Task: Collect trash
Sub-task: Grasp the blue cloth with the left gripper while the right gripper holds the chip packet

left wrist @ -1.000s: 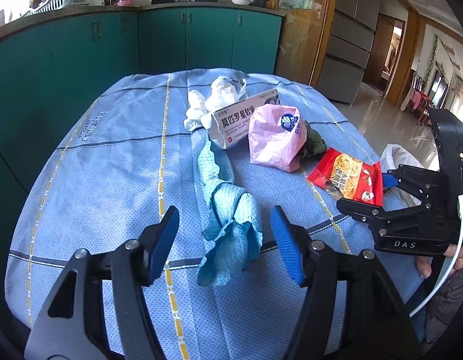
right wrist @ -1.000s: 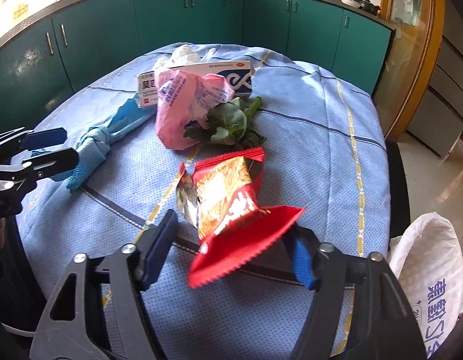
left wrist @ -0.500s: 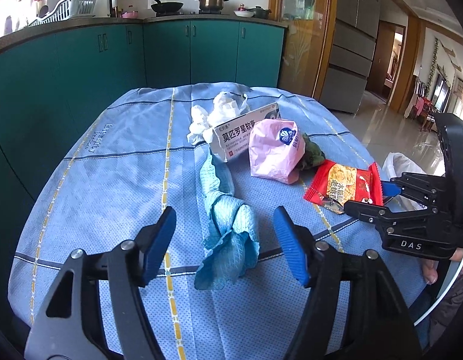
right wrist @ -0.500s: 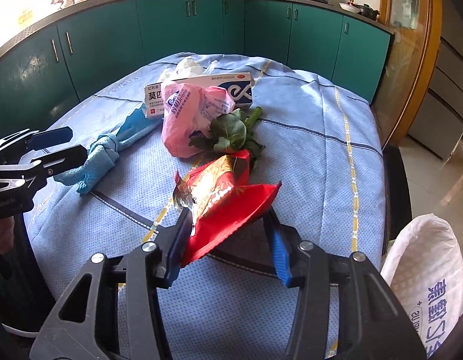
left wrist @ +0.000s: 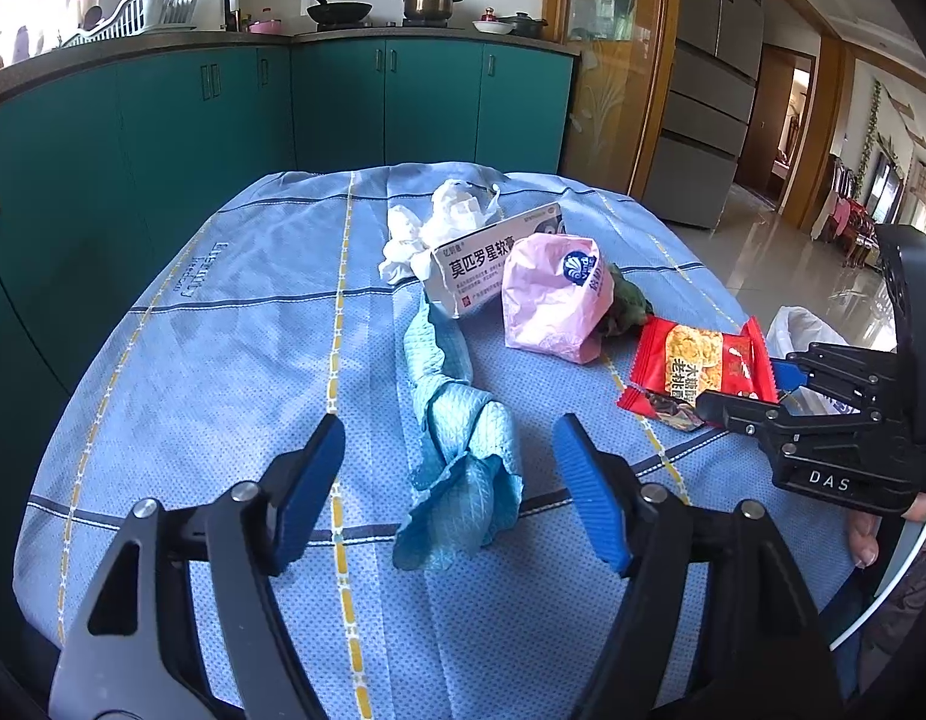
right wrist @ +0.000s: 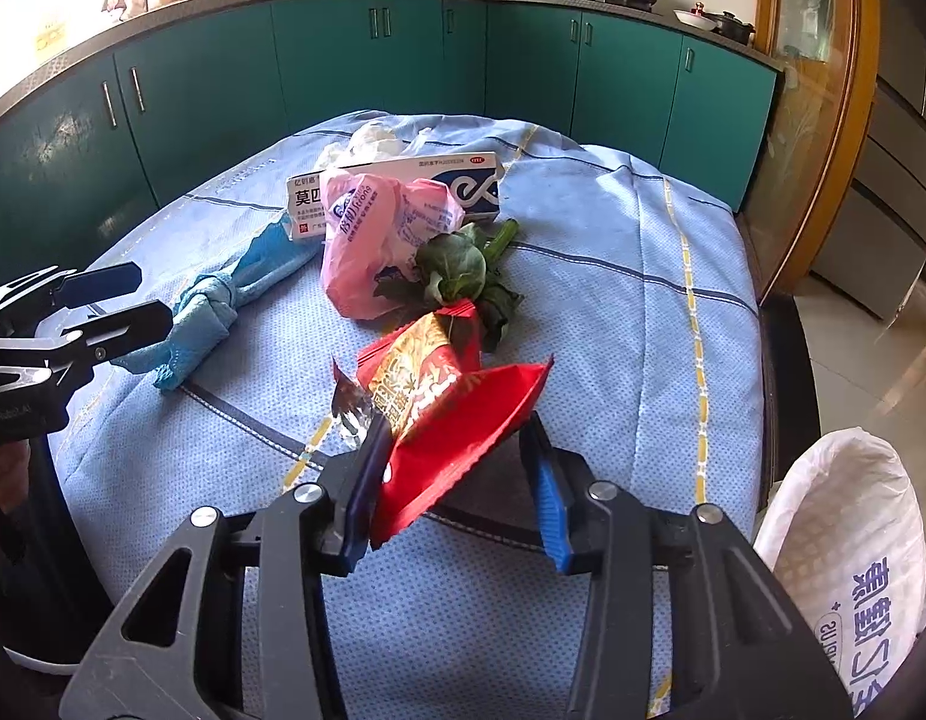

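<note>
My right gripper (right wrist: 456, 480) is shut on a red snack wrapper (right wrist: 444, 414), lifted off the blue tablecloth (right wrist: 613, 312); the wrapper also shows in the left wrist view (left wrist: 700, 366). My left gripper (left wrist: 447, 483) is open and empty, hovering just before a crumpled blue cloth (left wrist: 463, 444). Behind lie a pink plastic bag (left wrist: 553, 300), a white medicine box (left wrist: 493, 258), white tissue (left wrist: 444, 222) and green leaves (right wrist: 463, 276). A white trash bag (right wrist: 847, 540) stands at the table's right edge.
Teal kitchen cabinets (left wrist: 222, 120) curve around the table's far and left sides. A fridge (left wrist: 703, 90) and tiled floor (left wrist: 793, 264) lie to the right. The right gripper's body (left wrist: 835, 426) shows at the right of the left wrist view.
My right gripper has closed on the red wrapper and lifted it off the table. Both grippers have drawn back slightly and upward; the left stays open.
</note>
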`<act>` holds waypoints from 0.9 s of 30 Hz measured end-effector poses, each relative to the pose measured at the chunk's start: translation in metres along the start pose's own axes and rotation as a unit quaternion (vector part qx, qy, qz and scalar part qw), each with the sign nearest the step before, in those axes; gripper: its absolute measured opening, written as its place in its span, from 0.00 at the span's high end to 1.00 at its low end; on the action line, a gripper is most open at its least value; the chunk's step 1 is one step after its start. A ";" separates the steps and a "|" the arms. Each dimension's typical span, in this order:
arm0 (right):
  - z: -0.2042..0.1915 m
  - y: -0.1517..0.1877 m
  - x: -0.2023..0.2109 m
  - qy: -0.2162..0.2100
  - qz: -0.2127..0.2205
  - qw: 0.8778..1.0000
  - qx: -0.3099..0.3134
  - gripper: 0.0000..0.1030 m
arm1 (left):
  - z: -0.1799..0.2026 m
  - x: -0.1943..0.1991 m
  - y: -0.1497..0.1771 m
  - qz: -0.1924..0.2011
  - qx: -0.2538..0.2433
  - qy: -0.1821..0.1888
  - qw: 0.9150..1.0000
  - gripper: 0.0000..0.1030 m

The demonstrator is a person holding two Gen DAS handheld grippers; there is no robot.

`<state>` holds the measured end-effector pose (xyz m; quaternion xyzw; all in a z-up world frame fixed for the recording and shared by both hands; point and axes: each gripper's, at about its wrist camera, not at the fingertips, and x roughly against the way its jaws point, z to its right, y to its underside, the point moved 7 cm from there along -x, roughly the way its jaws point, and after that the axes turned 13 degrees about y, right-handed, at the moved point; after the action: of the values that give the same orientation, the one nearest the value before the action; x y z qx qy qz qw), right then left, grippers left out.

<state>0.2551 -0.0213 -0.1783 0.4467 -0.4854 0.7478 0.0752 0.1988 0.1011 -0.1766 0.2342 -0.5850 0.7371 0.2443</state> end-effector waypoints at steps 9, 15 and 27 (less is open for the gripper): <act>0.001 0.000 0.001 0.001 0.001 1.000 -0.002 0.62 | 0.001 -0.001 0.003 -0.003 0.000 -0.001 1.000 0.27; 0.001 0.000 0.001 0.001 0.001 1.000 -0.002 0.62 | 0.000 0.002 0.003 -0.002 0.002 -0.002 1.000 0.23; 0.006 -0.001 -0.001 0.007 0.001 1.000 -0.010 0.65 | 0.013 -0.025 0.000 -0.026 -0.009 0.010 1.000 0.21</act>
<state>0.2595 -0.0249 -0.1779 0.4405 -0.4926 0.7461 0.0821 0.2185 0.0867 -0.1898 0.2396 -0.5831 0.7273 0.2712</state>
